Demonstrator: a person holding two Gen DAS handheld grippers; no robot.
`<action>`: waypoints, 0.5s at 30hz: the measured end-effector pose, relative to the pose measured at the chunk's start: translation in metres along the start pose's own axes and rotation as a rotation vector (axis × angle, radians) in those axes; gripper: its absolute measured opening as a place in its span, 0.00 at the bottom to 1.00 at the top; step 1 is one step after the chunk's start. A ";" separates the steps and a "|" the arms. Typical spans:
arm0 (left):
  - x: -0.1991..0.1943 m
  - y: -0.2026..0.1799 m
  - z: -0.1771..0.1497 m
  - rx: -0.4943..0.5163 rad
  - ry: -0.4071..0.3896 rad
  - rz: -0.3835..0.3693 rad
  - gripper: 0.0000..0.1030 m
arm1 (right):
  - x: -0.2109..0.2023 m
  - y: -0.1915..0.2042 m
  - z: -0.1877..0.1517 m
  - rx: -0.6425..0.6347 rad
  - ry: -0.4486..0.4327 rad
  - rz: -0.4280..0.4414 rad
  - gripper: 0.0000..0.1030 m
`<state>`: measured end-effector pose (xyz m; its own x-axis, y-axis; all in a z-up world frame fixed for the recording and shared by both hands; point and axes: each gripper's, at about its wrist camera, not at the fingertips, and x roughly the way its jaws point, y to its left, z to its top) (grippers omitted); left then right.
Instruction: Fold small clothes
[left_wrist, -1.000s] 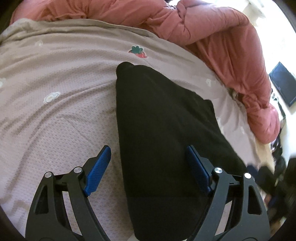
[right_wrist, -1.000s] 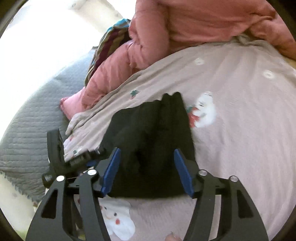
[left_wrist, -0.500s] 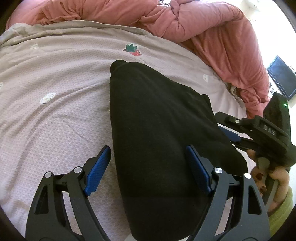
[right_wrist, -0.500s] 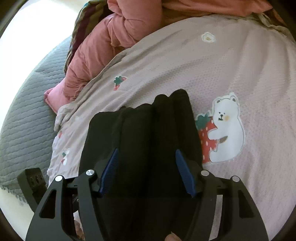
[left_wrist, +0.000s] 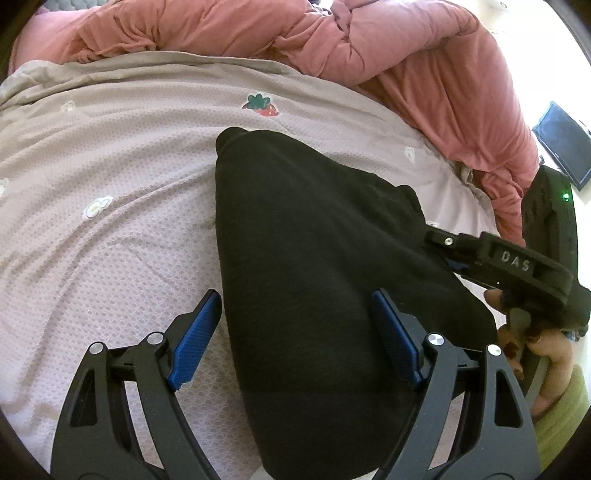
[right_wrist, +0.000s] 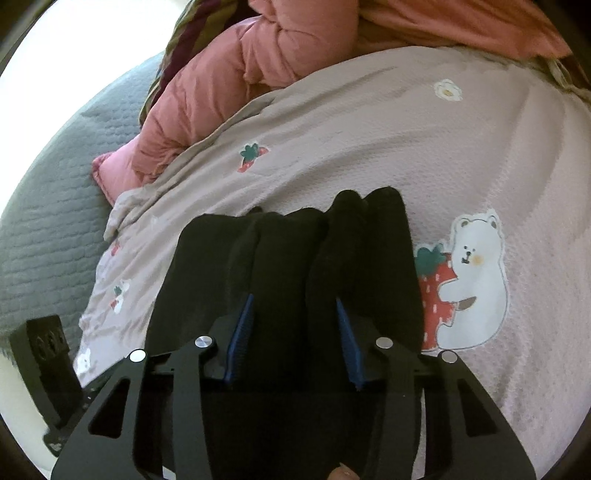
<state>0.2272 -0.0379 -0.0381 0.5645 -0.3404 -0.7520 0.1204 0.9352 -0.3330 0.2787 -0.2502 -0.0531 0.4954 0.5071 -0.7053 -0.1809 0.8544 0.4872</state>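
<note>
Black garment (left_wrist: 317, 266): a small dark piece of clothing, lying flat on the bedsheet (left_wrist: 110, 229), folded lengthways into a long wedge. Seen from the right wrist, its far end shows several rolled ridges side by side.

Bedsheet: pale pink, waffle texture, printed with strawberries and small flowers. A white bear hugging a strawberry (right_wrist: 469, 284) is printed just beside the garment's right edge.

Quilt (left_wrist: 332, 40): salmon pink, bunched up beyond the garment's far end and curving down past its right side.

Grey quilted cover (right_wrist: 40, 206): well to the left of the garment, past the sheet's edge.

Left gripper (left_wrist: 295, 332): black frame, blue pads, jaws spread wide. It straddles the garment's left edge near the close end; one pad sits over bare sheet, the other over the cloth. Nothing is pinched.

Right gripper (right_wrist: 293, 332): jaws have just been closing and now stand narrow, with a raised ridge of the garment's cloth between the blue pads. I cannot tell whether the pads already press on the cloth. From the left wrist it shows at the garment's right edge, held by a hand (left_wrist: 532, 343) with a yellow-green sleeve (left_wrist: 565, 417).

Dark screen (left_wrist: 565, 144): far right of the garment, beyond the quilt.
</note>
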 end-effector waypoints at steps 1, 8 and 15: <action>0.000 0.000 0.000 0.002 0.000 0.000 0.72 | 0.001 0.000 0.000 -0.004 0.000 -0.001 0.41; -0.005 -0.003 0.000 0.005 -0.008 -0.018 0.72 | -0.017 -0.001 -0.001 -0.025 -0.072 0.038 0.13; -0.013 -0.010 0.000 0.014 -0.016 -0.052 0.72 | -0.055 0.009 0.003 -0.063 -0.159 0.041 0.11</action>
<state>0.2184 -0.0428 -0.0251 0.5705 -0.3871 -0.7243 0.1615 0.9176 -0.3632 0.2526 -0.2709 -0.0081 0.6133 0.5219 -0.5929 -0.2544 0.8411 0.4773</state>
